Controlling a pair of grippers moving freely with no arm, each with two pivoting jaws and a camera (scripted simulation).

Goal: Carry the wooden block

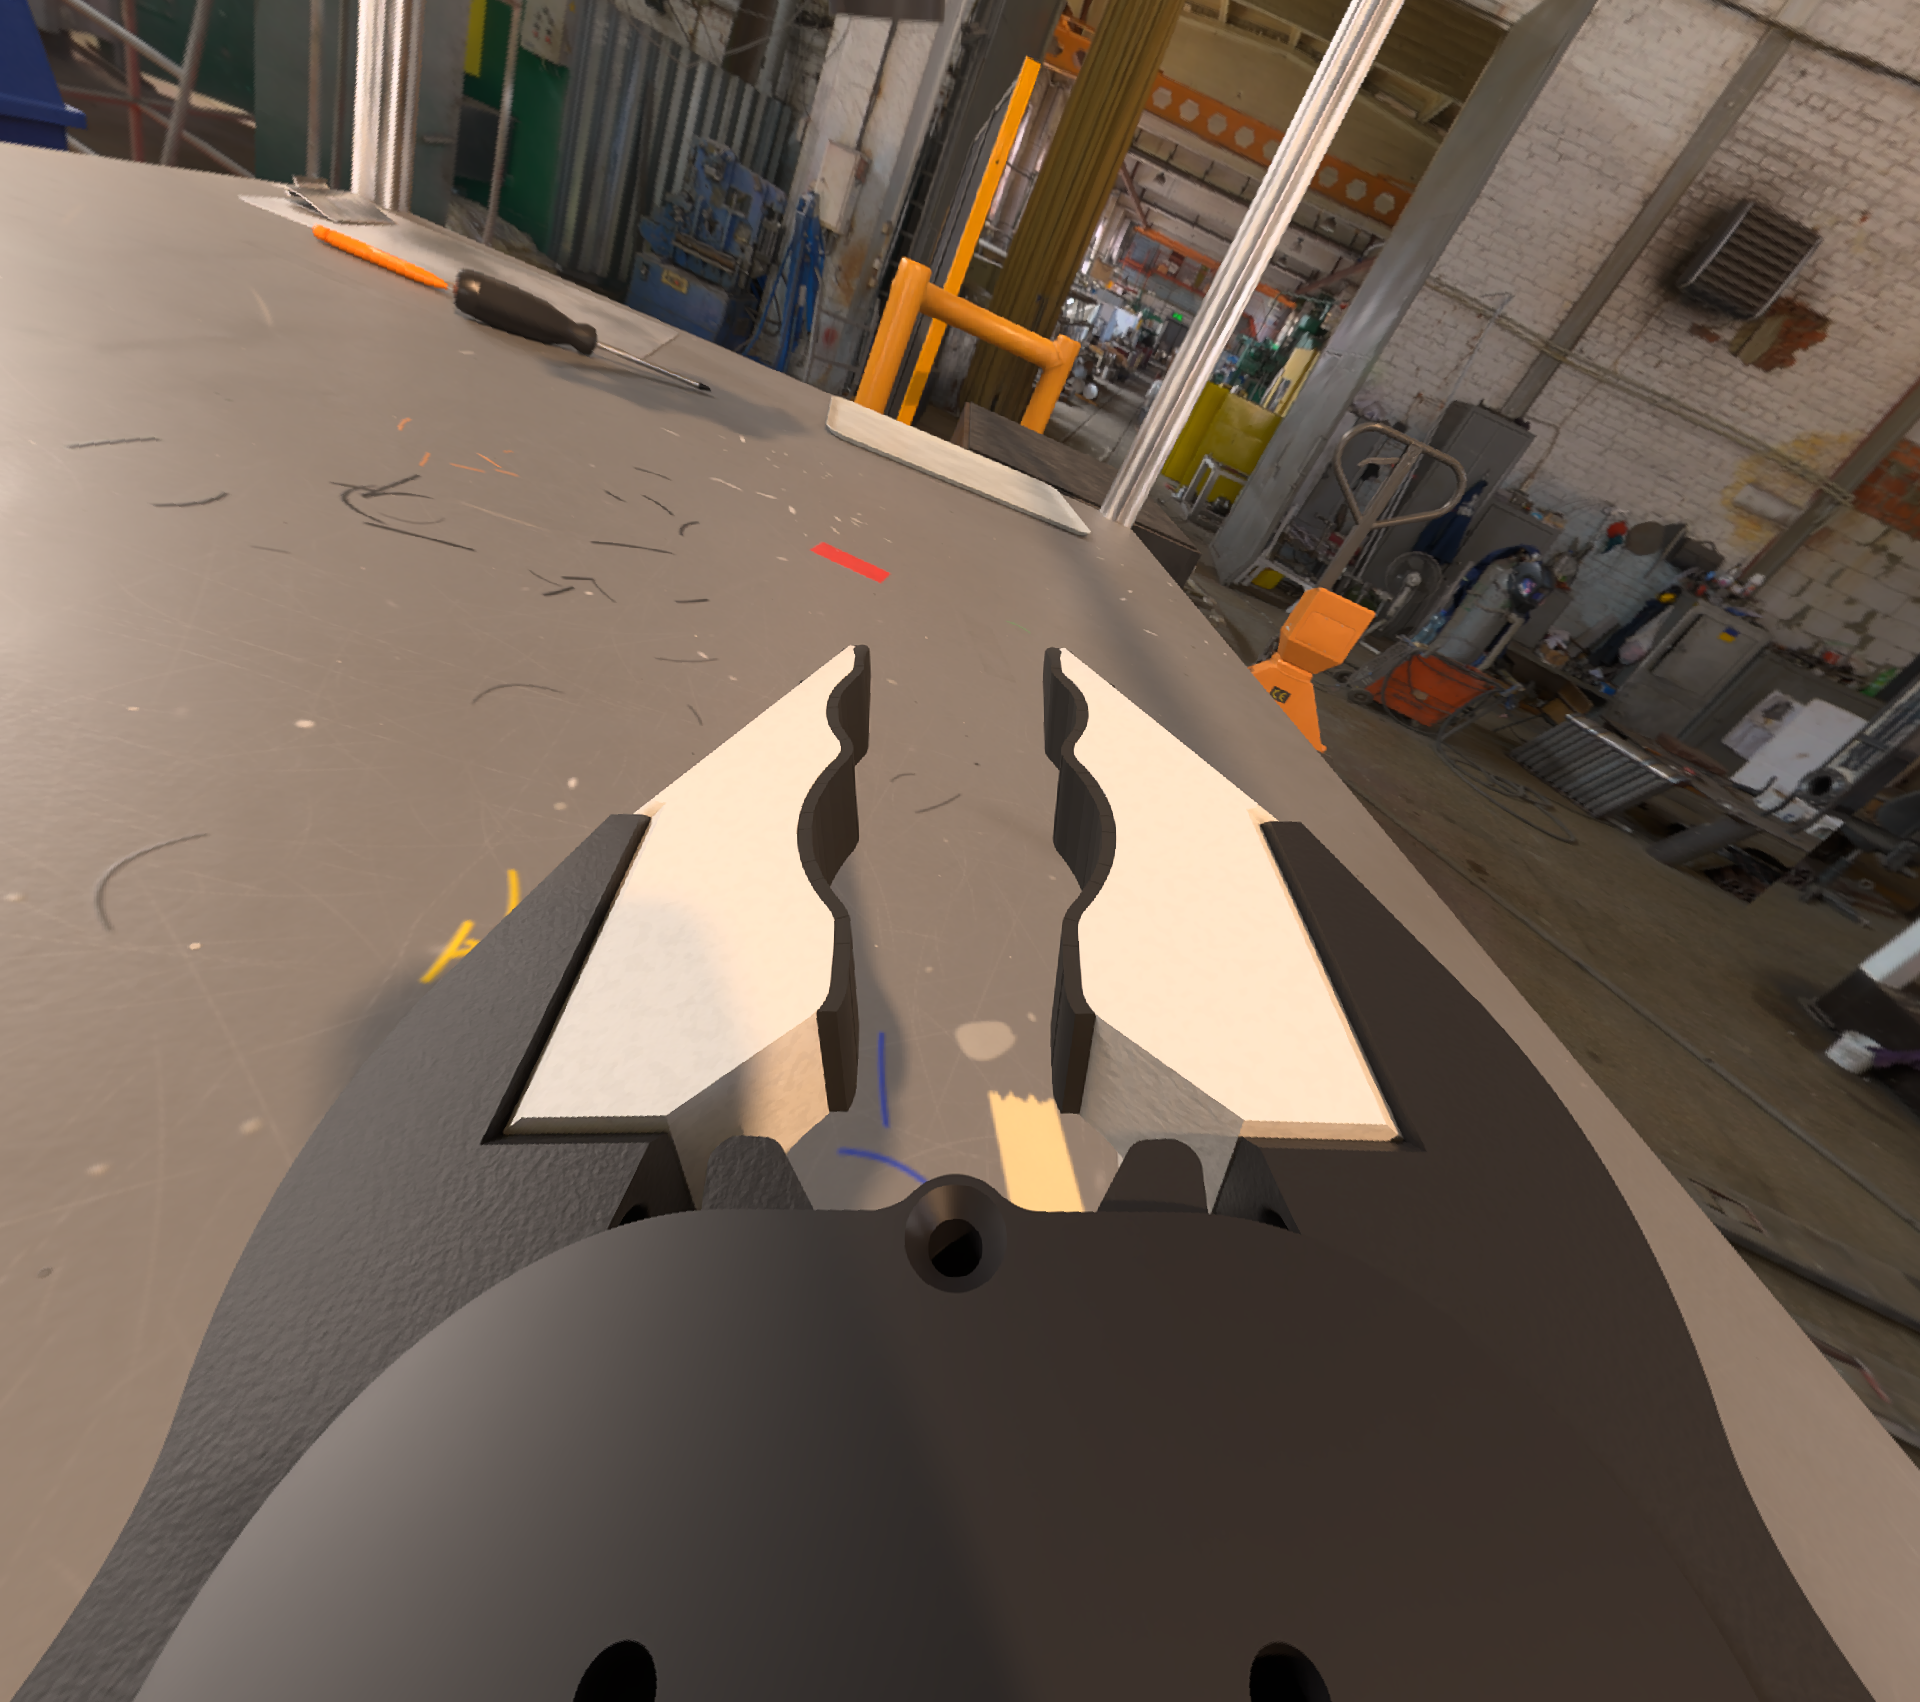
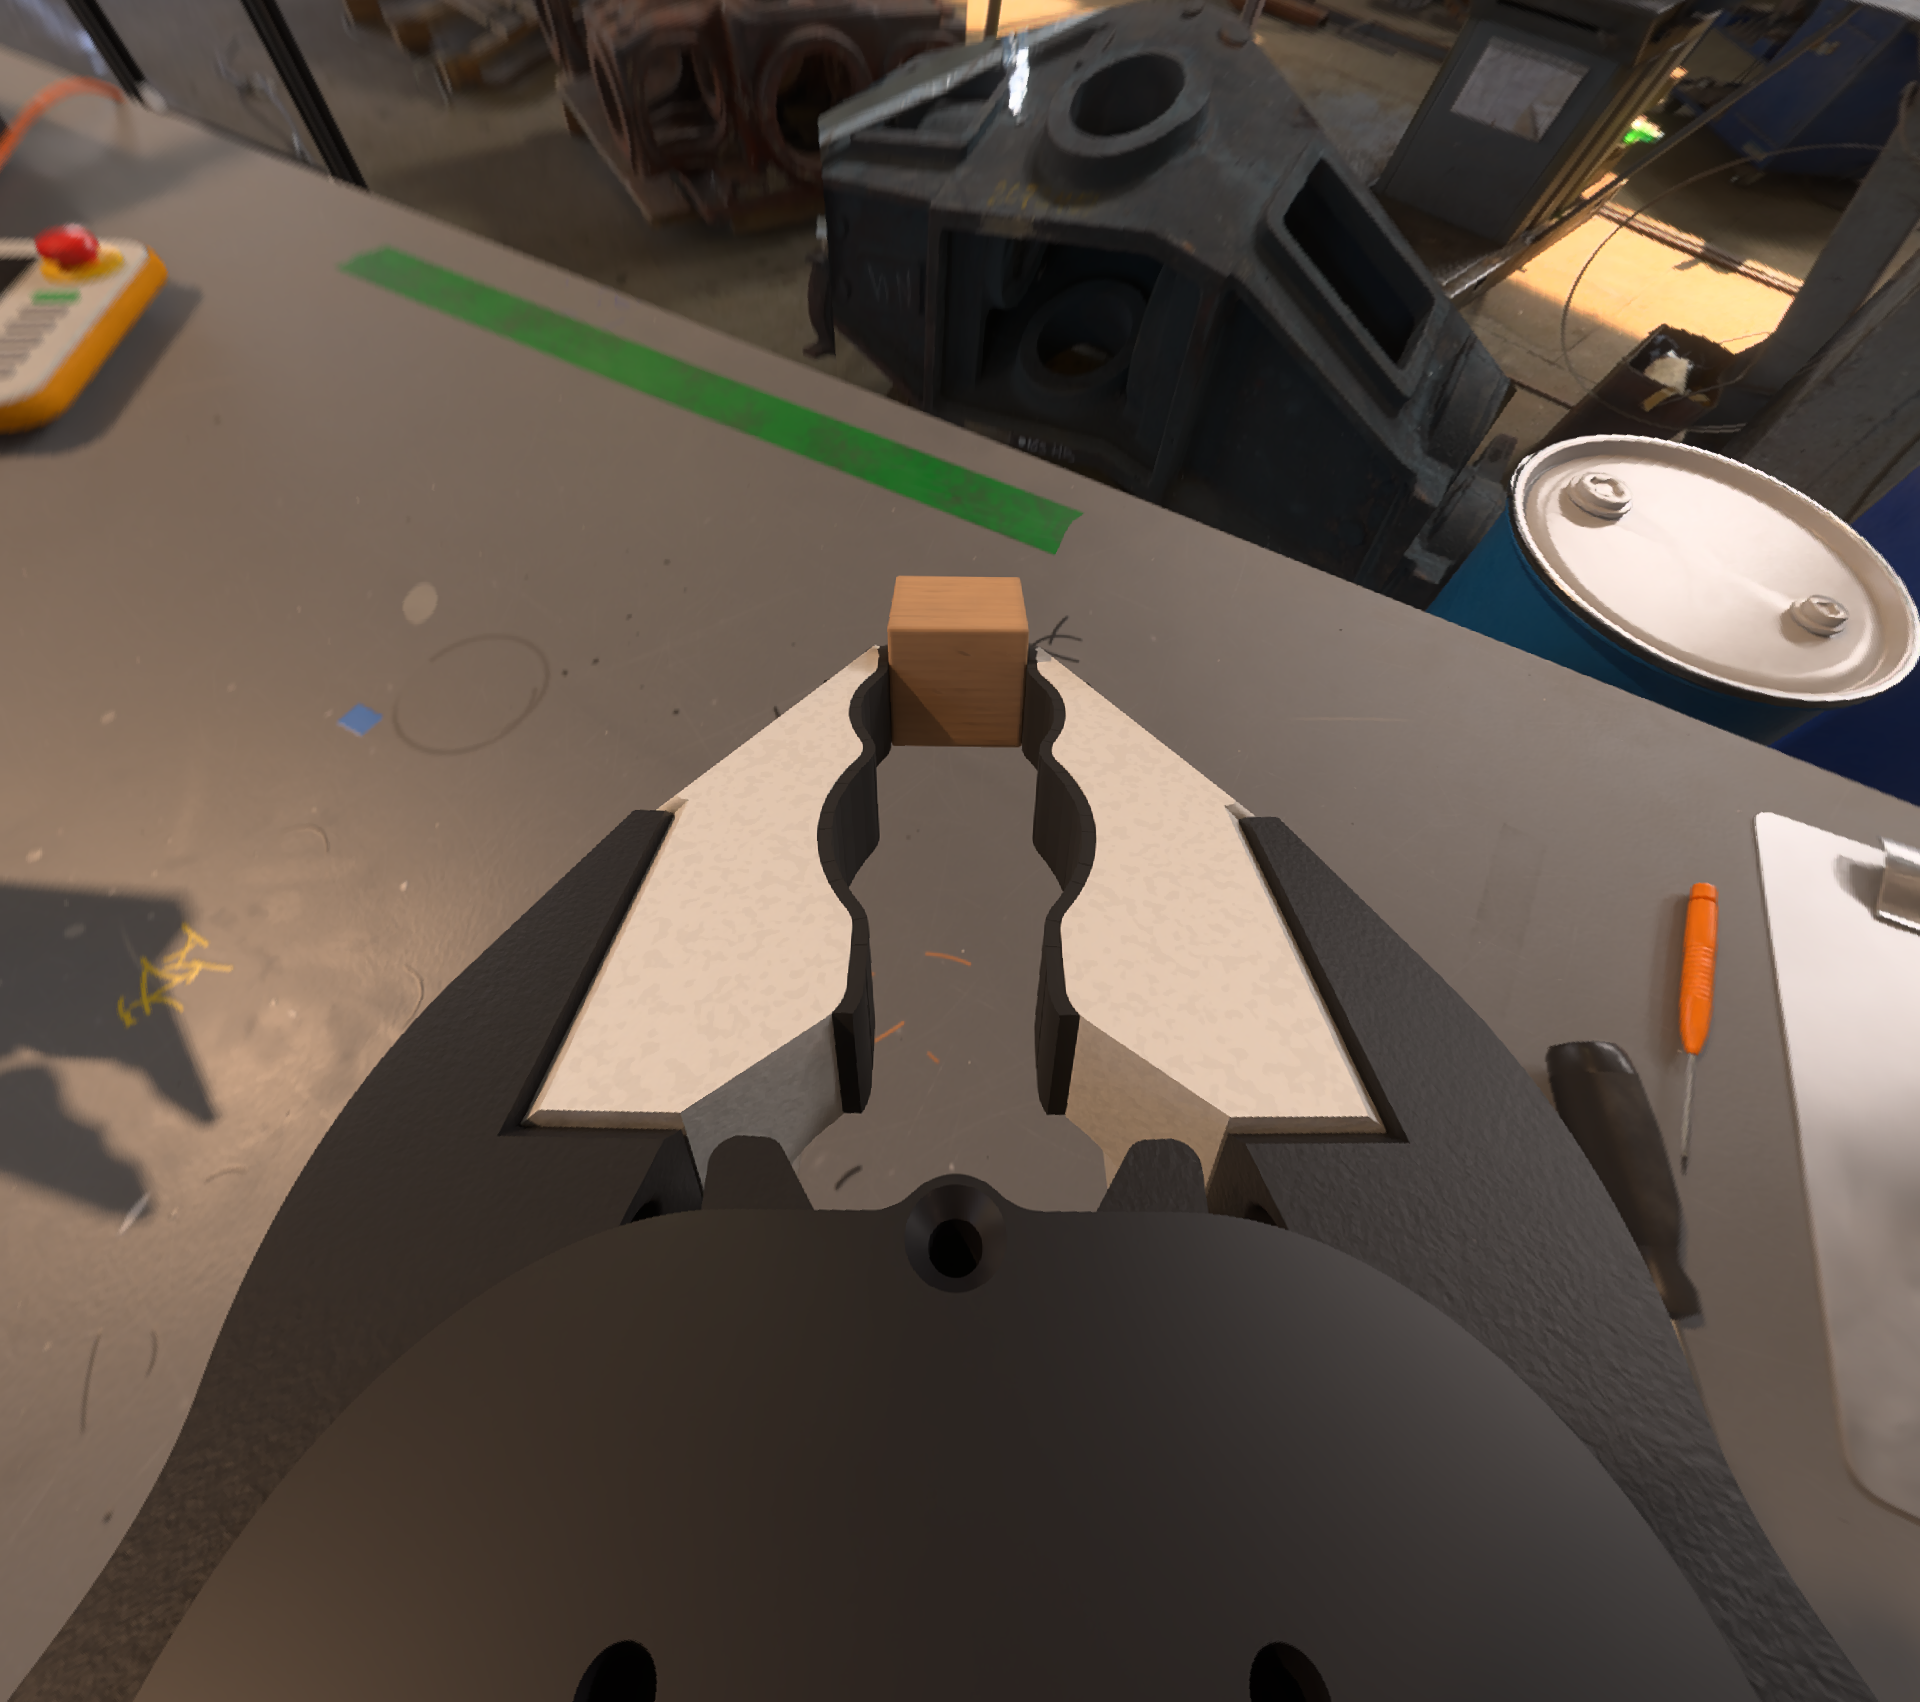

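wooden block point(image 2: 957, 661), a cube with no long axis, sits upright, clamped between right gripper point(image 2: 957, 676) fingertips; left gripper point(image 1: 956, 665) gapes.

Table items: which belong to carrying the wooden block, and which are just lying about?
Part of the job:
wooden block
right gripper, shut on it
left gripper, open, holding nothing

Lying about:
black-handled screwdriver
orange screwdriver
clipboard
pendant with red button
green tape strip
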